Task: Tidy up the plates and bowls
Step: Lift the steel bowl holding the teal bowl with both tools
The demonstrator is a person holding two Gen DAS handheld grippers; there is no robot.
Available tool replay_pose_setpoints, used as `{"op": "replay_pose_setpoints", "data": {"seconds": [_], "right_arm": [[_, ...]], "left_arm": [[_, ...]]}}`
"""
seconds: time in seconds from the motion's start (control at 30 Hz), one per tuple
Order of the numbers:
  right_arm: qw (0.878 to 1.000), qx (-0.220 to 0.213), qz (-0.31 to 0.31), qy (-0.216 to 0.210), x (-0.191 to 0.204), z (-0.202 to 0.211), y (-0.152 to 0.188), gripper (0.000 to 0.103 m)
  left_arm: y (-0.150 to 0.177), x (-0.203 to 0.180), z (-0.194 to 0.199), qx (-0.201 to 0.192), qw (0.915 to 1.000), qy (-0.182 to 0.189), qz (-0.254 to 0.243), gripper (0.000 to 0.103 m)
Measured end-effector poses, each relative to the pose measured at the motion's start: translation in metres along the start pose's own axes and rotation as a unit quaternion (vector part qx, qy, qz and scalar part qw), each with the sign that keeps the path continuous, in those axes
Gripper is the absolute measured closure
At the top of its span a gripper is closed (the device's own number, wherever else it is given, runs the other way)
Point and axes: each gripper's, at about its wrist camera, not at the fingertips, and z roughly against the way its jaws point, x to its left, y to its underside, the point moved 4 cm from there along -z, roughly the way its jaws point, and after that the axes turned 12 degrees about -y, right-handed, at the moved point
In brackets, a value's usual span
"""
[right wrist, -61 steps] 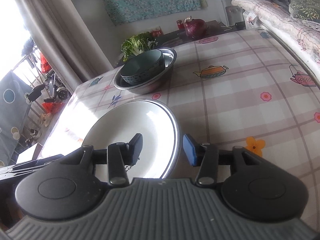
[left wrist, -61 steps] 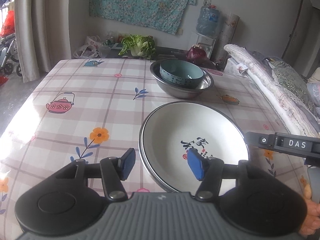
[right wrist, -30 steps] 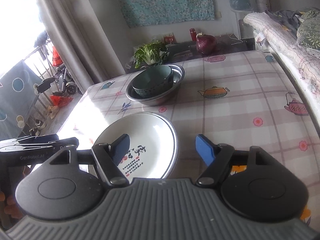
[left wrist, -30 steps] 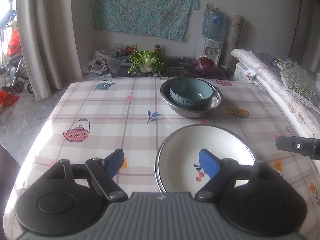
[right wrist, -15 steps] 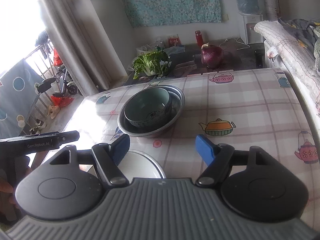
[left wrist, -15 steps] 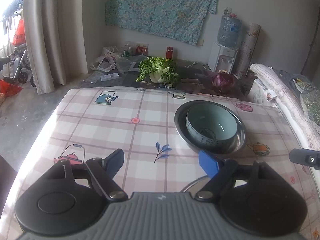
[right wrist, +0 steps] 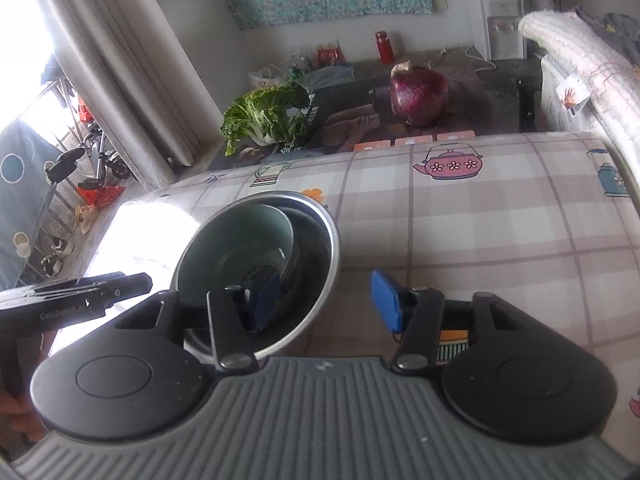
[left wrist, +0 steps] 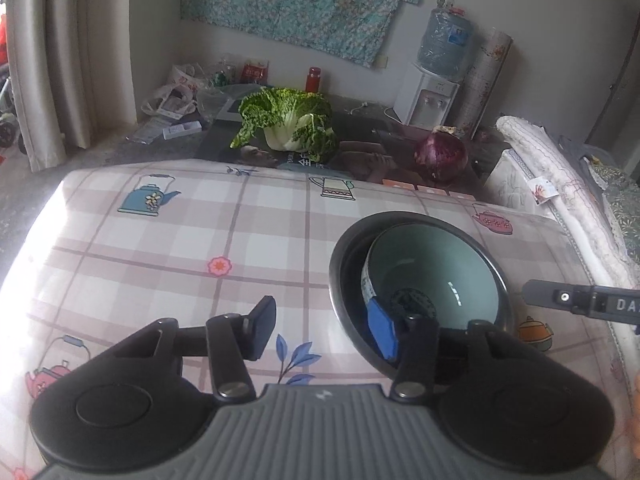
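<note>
A steel bowl [left wrist: 400, 217] with a teal bowl [left wrist: 434, 264] nested inside stands on the checked tablecloth. My left gripper [left wrist: 322, 330] straddles the steel bowl's left rim. Its blue right pad [left wrist: 382, 334] is inside the bowl and the other pad is outside. The jaws are closing, with a gap still showing to the rim. In the right wrist view the same steel bowl [right wrist: 322, 218] and teal bowl [right wrist: 240, 240] appear. My right gripper [right wrist: 325, 300] straddles the right rim, one pad inside and one outside, also closing and not pressing. The white plate is out of view.
Beyond the table's far edge, a low dark surface holds a green cabbage [left wrist: 288, 124] and a purple cabbage [left wrist: 440, 154]. A water dispenser [left wrist: 432, 80] stands by the wall. Rolled bedding [left wrist: 560, 184] runs along the right side and a curtain [left wrist: 52, 60] hangs on the left.
Both grippers moved forward from the white plate to the steel bowl, and the plate dropped out of view. Both pairs of jaws have narrowed around the bowl's rim.
</note>
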Motion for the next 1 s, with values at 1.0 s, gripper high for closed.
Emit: {"op": "replay_pose_setpoints", "data": {"seconds": [1.0], "right_arm": [[0.994,0.068,-0.064,-0.061,-0.017,-0.048,0.017,0.092]], "left_arm": [[0.01,-0.005,-0.028,0.093,0.9952,0.015,0.026,0.09]]}}
